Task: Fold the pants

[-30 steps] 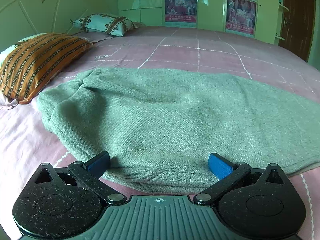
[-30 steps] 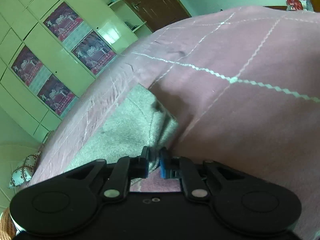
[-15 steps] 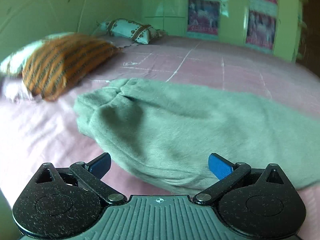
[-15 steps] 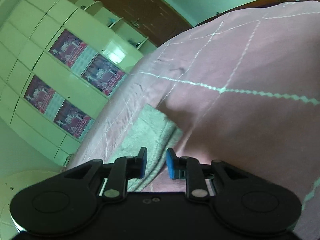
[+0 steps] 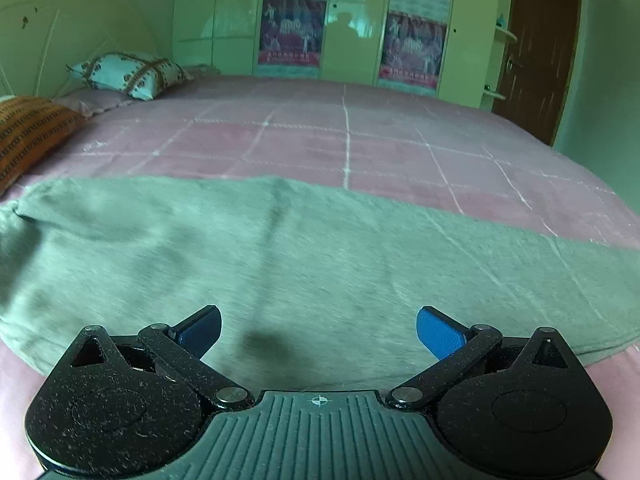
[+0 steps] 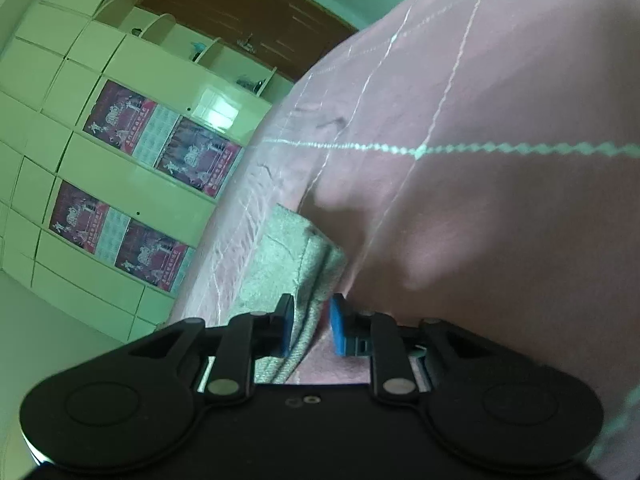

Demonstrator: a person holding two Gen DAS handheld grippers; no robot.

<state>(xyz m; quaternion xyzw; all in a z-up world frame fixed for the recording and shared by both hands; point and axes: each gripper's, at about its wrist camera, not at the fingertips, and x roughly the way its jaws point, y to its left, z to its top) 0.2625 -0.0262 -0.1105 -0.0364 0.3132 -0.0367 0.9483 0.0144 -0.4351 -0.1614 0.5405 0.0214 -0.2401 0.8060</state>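
Note:
The grey-green pants (image 5: 304,256) lie flat across the pink bedspread (image 5: 344,140), folded lengthwise into one long band that runs left to right. My left gripper (image 5: 318,330) is wide open and empty, just above the pants' near edge. In the right wrist view the cuff end of the pants (image 6: 292,264) lies on the bedspread (image 6: 480,220). My right gripper (image 6: 311,320) is open a little, with the cuff's edge lying between its jaws; they do not pinch it.
An orange striped pillow (image 5: 28,132) and a white patterned pillow (image 5: 128,74) lie at the head of the bed on the left. Green wardrobes with posters (image 5: 416,40) and a brown door (image 5: 536,48) stand beyond the bed.
My right gripper was shut on the cuff a second ago and has opened and let it go. My left gripper has moved right along the pants, staying open.

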